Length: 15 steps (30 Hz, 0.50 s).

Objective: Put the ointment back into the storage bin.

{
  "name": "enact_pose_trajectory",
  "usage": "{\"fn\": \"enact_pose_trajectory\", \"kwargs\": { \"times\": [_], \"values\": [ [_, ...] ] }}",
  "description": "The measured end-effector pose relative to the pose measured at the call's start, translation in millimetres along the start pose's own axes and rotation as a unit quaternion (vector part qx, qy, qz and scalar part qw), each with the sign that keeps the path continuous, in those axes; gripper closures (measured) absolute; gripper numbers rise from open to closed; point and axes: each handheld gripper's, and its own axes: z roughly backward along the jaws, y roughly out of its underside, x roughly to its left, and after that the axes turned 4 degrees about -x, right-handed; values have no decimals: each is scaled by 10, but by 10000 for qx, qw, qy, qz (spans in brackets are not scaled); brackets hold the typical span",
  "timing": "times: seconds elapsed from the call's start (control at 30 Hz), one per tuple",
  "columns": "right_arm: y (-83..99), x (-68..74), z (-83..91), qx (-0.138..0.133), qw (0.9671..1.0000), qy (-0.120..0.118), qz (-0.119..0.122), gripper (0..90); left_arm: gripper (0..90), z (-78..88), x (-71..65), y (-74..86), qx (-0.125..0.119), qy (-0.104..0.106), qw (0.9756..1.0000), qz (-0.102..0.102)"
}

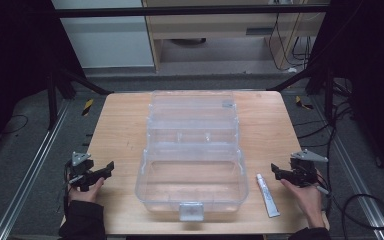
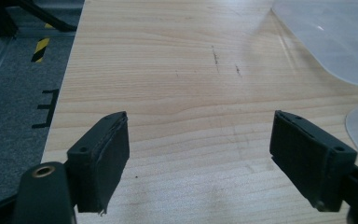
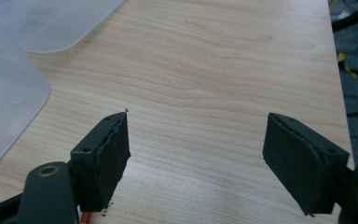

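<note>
- While your 2 grippers rest at the table's near corners, nothing has been picked up, so by my reading the work is at its very start.
- Your left gripper [image 1: 109, 166] sits near the left edge of the wooden table [image 1: 120, 120], jaws spread wide with bare wood between them in the left gripper view [image 2: 200, 140].
- Your right gripper [image 1: 276, 171] sits near the right edge, jaws likewise spread apart and holding nothing [image 3: 196, 144].
- The clear plastic box [image 1: 192, 150] stands open in the middle of the table, lid folded back away from you, latch [image 1: 190, 211] at the near edge. Its near compartment looks empty; I cannot tell for the tiers behind.
- The small white tube [image 1: 268, 195] lies flat on the wood between the box's right wall and your right gripper, apart from both.
- Judging by the layout, that tube is the likely thing to go into the box, and your right gripper is the nearer one for it.
- Left to do, as I judge it: grasp the tube, carry it over the box wall, set it inside, and perhaps shut the lid.
</note>
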Motion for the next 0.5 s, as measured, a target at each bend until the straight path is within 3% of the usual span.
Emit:
{"fn": "enact_pose_trajectory", "kwargs": {
  "times": [0.07, 0.2, 0.43, 0.5],
  "values": [
    [-1, 9, 31, 75, 9999, -11, 127, 243, 209, -1, -17, 9, 34, -45, 10000, -61],
    [-37, 26, 91, 102, 9999, -5, 89, 245, 225, -2, -24, 21, 78, -73, 9999, -109],
    [-211, 181, 307, 143, 9995, -157, 220, 257, 240, -20, -16, 55, 126, -129, 9998, -80],
    [-273, 235, 337, 358, 9987, -195, 295, 270, 240, -14, -16, 53, 114, -127, 9998, -93]
  ]
}}
